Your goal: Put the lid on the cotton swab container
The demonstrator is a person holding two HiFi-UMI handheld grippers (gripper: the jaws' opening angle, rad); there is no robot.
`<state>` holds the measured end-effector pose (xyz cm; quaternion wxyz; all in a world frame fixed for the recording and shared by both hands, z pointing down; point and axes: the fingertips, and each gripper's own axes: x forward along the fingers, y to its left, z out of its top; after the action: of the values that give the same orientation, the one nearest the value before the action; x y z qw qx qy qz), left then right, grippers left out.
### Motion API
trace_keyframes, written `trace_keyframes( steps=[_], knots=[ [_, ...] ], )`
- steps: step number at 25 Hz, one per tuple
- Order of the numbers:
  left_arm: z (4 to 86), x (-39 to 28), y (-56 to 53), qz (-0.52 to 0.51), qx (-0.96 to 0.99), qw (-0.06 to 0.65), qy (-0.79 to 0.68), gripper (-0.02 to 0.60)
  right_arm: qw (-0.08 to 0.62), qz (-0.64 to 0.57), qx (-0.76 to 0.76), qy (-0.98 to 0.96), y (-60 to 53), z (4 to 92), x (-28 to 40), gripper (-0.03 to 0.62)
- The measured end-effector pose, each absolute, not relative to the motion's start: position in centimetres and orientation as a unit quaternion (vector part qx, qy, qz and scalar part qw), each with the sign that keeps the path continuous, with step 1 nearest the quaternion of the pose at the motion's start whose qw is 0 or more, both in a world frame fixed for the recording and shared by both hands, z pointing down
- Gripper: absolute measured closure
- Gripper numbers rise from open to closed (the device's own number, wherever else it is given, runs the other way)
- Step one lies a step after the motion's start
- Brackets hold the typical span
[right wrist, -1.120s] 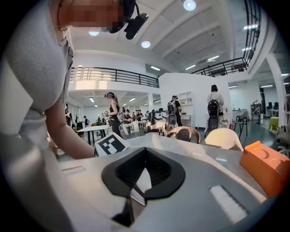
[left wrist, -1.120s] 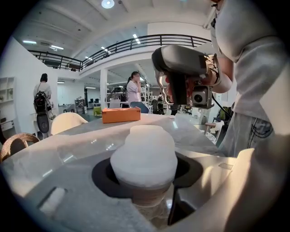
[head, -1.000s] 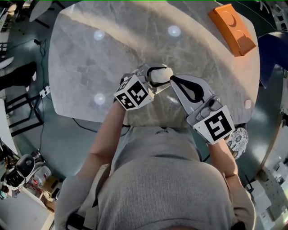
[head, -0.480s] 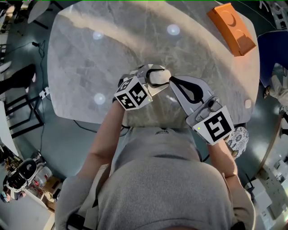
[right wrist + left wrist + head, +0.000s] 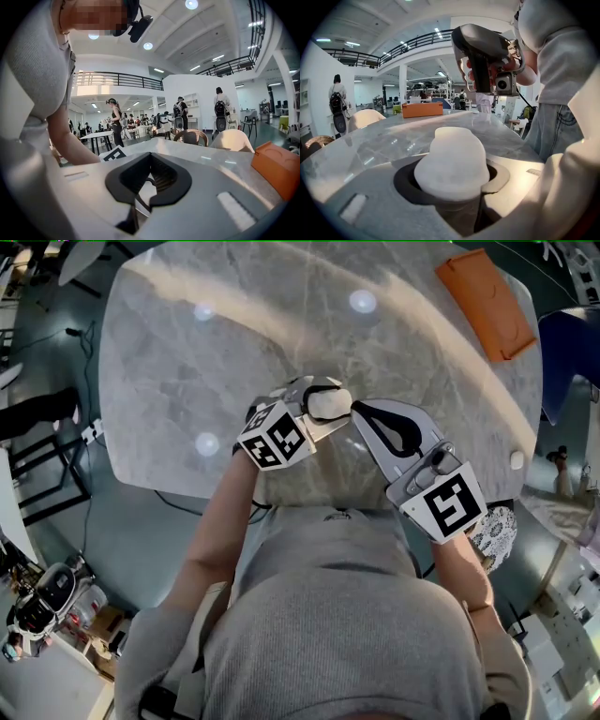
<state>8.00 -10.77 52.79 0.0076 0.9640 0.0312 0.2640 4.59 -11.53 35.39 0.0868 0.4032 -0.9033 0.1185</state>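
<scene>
Clamping the cotton swab container (image 5: 452,164) in the left hand-held gripper (image 5: 320,396), with the right hand-held gripper (image 5: 357,410) closed empty beside it

The cotton swab container (image 5: 458,215) is standing upright between the jaws of the left gripper (image 5: 319,397), which are gripping its cloudy, translucent body. A white, rounded lid (image 5: 452,161) with a stepped dome is sitting on top of it and looking level. Whether the lid is seating fully is not showing. Both are sitting just inside the table's (image 5: 187,352) near edge, about midway along it, and whether the base is touching the tabletop is unclear.
</scene>
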Motion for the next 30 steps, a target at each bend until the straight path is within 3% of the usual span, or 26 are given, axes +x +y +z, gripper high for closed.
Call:
trace_keyframes(
  steps=[5,21,25,30],
  knots=[
    [52.8,7.8,-11.3,0.257,0.966,0.01,-0.006,0.29,0.088,0.121,0.399,-0.904,-11.5,35.7,4.7,0.592],
    [47.0,2.7,-12.0,0.168,0.971,0.03,-0.166,0.291,0.077,0.105,0.4,-0.907,-11.2,35.4,4.3,0.592],
    [44.4,2.0,-12.6,0.145,0.966,0.042,-0.212,0.297,0.077,0.083,0.399,-0.91,-11.0,35.5,4.7,0.592],
    [40.8,1.7,-12.9,0.121,0.958,0.031,-0.258,0.392,0.068,0.073,0.406,-0.908,-10.8,34.9,4.7,0.592]
  ],
)
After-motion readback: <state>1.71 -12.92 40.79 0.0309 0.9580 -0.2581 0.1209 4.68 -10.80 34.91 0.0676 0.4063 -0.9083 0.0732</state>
